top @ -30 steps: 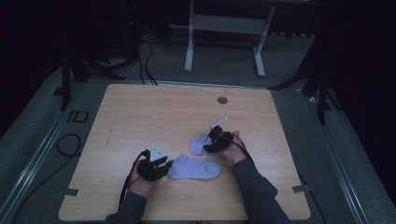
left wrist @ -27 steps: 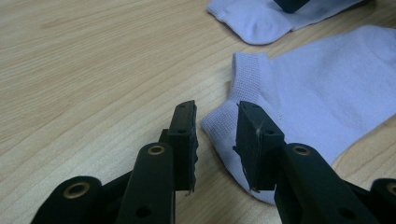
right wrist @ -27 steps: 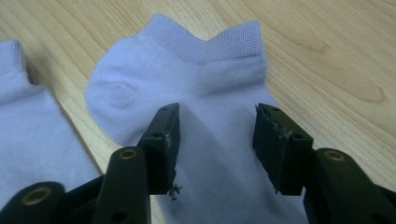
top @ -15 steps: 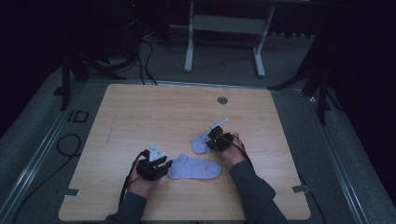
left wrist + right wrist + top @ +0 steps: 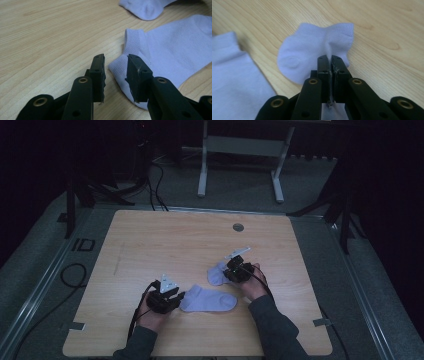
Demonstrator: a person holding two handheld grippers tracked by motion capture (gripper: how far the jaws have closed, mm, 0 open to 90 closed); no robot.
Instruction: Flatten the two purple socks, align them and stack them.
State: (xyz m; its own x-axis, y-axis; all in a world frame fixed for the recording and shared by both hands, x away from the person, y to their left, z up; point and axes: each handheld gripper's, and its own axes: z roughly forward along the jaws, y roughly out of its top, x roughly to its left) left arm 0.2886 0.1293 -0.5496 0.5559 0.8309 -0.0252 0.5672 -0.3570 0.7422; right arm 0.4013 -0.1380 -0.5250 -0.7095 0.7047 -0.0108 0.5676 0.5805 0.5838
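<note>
The small pale lilac sock (image 5: 312, 50), bunched near the table's (image 5: 150, 240) right edge, is now pinched by the right tool (image 5: 330, 65), whose jaws have just closed from wide.

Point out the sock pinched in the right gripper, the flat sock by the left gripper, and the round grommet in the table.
pinched sock (image 5: 312, 47), right gripper view, its bunched fabric.
flat sock (image 5: 210, 300), high view, mid-foot.
grommet (image 5: 238, 227), high view, its centre.
</note>
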